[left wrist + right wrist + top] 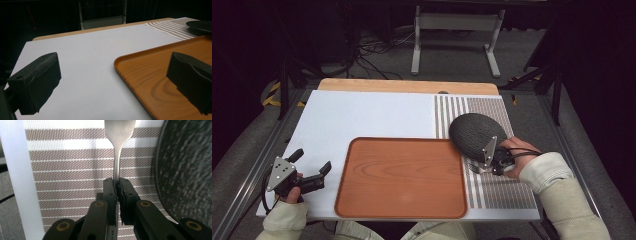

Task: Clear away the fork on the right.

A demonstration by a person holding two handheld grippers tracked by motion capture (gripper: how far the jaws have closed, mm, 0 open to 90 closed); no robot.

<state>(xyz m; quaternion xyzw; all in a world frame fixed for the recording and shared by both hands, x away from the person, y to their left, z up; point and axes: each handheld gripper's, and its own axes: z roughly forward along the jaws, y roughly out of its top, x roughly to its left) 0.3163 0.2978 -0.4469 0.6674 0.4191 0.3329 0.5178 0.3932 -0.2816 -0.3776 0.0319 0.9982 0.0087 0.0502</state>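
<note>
On the white table point(362, 115), my left gripper point(314, 167) rests with jaws spread beside the wooden tray point(402, 177). My right gripper point(117, 185) pinches a fork point(117, 157) by its handle over the striped placemat point(502, 187), just beside the dark plate point(477, 132).

The fork's point(119, 147) tines are cut off at the top edge.
</note>
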